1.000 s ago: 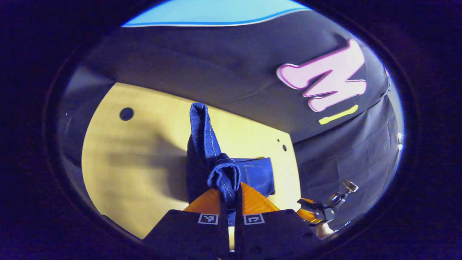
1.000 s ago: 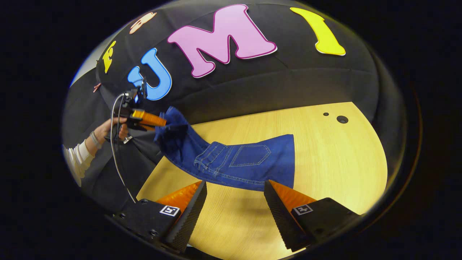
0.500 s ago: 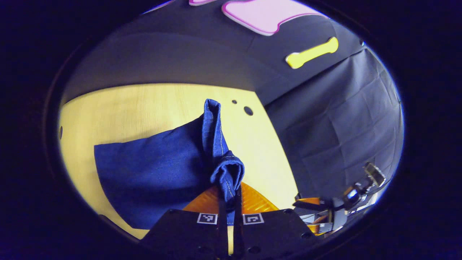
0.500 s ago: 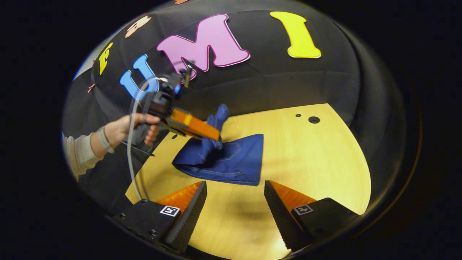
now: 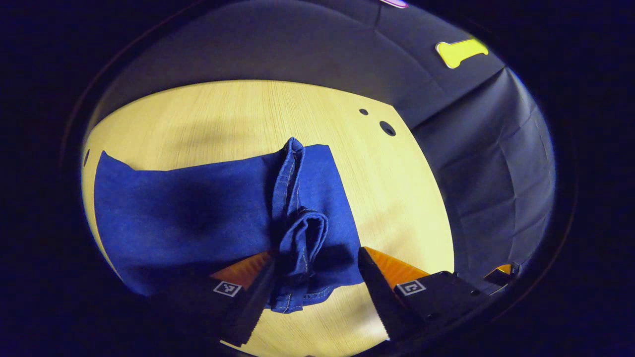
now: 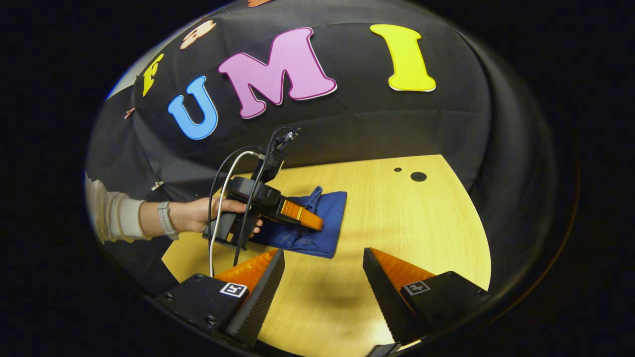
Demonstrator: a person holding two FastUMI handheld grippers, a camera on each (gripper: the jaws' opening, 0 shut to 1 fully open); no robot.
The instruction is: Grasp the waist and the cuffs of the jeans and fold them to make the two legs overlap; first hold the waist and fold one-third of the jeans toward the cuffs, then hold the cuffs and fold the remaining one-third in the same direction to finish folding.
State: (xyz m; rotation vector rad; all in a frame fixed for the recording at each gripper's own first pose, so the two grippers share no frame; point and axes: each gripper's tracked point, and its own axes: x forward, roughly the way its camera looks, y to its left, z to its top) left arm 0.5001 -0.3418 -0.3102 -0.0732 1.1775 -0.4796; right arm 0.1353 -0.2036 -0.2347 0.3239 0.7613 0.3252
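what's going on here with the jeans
A person is folding a pair of blue jeans on a light wood table with two handheld grippers. The left gripper has its fingers apart over the bunched cuff, which lies on top of the folded stack. The right gripper is open, off the cloth, above bare table. The jeans look like a compact bundle, so the last fold seems just laid down.
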